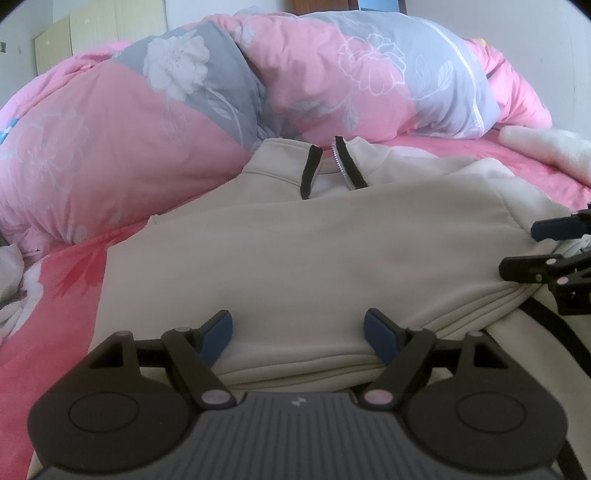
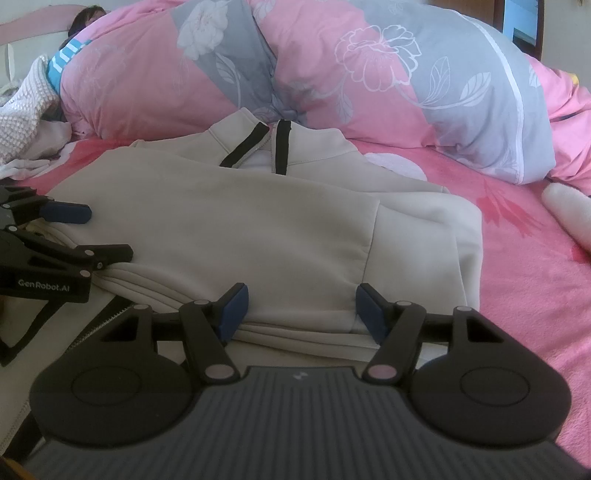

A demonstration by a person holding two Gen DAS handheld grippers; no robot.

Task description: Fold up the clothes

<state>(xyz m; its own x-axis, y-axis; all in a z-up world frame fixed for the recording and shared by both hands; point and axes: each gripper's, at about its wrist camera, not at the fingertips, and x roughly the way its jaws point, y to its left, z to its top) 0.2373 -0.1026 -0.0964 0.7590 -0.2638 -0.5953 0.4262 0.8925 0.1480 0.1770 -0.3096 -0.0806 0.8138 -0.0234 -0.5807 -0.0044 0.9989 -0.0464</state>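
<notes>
While the cream jacket (image 1: pixel 295 251) lies folded on the pink bed sheet (image 1: pixel 48 332), both tools hover at its near folded edge. The left hand-held gripper (image 1: pixel 297 336) stands open, its blue pads (image 1: pixel 218 338) wide apart with the layered hem of the jacket directly ahead of and between them, neither pad pressing the cloth. The right hand-held gripper (image 2: pixel 299 312) likewise stands open over the hem, its pads (image 2: pixel 371 314) apart on either side of the fabric edge; whether a pad brushes the cloth cannot be told. In the right wrist view the left tool appears to the left, its fingers above and below the stacked edge of the jacket. Beyond both tools, the jacket collar (image 2: pixel 273 147) with its black-edged zip (image 2: pixel 282 146) points away, toward a bunched pink and grey floral duvet (image 2: pixel 332 74) at the far side of the bed. To the right of the right tool lies a white plush object (image 2: pixel 569 214); far to its left, a person (image 2: pixel 88 14) lies partly hidden behind the duvet.
</notes>
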